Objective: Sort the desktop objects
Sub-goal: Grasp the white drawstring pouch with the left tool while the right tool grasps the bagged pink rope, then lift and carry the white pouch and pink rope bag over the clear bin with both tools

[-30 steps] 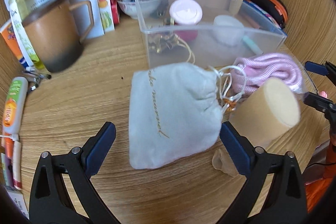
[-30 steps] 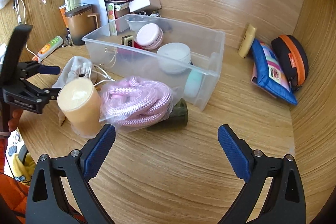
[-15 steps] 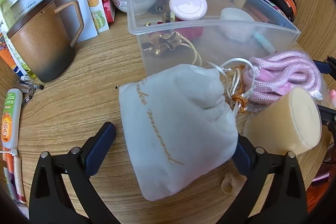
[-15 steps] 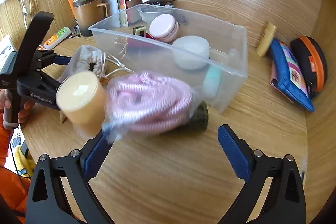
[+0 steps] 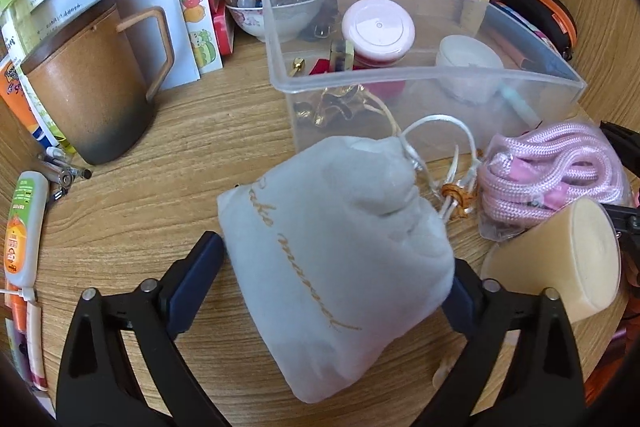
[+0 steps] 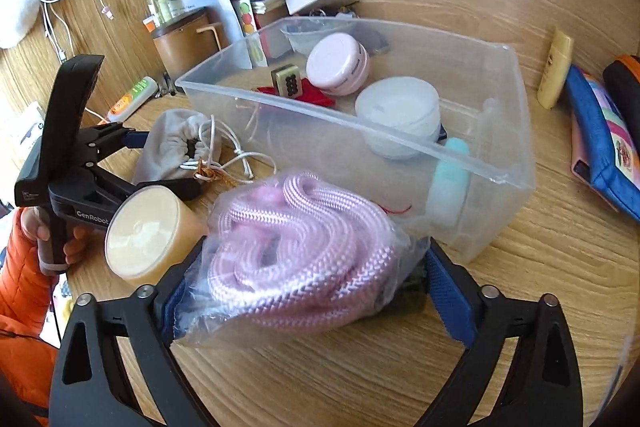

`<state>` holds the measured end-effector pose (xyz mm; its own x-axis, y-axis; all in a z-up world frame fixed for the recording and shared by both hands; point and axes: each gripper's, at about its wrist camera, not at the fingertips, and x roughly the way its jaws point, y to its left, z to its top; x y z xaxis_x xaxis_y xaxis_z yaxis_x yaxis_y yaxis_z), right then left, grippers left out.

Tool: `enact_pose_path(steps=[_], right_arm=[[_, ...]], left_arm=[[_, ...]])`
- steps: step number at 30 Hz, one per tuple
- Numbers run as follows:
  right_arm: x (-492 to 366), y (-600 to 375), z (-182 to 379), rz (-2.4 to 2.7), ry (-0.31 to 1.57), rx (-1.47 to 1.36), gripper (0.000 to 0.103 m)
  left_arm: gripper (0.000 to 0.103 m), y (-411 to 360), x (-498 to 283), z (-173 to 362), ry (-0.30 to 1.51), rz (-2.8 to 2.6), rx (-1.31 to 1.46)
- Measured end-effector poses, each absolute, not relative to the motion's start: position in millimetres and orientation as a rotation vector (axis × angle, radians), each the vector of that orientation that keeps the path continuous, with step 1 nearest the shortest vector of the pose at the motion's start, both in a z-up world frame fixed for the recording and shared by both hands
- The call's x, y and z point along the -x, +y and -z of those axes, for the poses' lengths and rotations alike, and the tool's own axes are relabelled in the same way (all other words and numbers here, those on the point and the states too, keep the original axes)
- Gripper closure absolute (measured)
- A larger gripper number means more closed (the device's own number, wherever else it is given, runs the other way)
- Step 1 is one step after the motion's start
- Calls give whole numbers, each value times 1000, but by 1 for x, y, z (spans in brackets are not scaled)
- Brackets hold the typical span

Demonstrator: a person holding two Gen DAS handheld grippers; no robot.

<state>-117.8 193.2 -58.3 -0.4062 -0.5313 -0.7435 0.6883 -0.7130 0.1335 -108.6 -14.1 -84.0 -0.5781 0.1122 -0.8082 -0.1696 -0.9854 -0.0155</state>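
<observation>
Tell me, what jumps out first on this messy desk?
Two handheld grippers, each straddling a soft bundle: the left gripper around a grey drawstring pouch, the right gripper around a bagged pink rope. Behind them stands a clear plastic bin already holding small jars.

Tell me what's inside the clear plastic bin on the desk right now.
In the clear plastic bin: a pink round case, a white round container, a mahjong tile on red cloth, a mint tube. What lies beneath these is covered.
</observation>
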Motion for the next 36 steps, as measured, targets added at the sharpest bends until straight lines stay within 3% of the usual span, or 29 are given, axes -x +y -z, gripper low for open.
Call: enact_pose_path(steps=[3, 12, 18, 36], right_arm=[[110, 188, 55, 2126, 280, -999, 32], [105, 190, 45, 2154, 268, -967, 44], [97, 199, 31, 2201, 263, -917, 47], [77, 230, -10, 2283, 201, -806, 47]], left_arm=[[15, -12, 109, 83, 111, -2671, 1340], [37, -10, 106, 77, 79, -2713, 1285], [50, -11, 97, 70, 26, -2737, 1230], [53, -30, 68, 42, -64, -2867, 1123]])
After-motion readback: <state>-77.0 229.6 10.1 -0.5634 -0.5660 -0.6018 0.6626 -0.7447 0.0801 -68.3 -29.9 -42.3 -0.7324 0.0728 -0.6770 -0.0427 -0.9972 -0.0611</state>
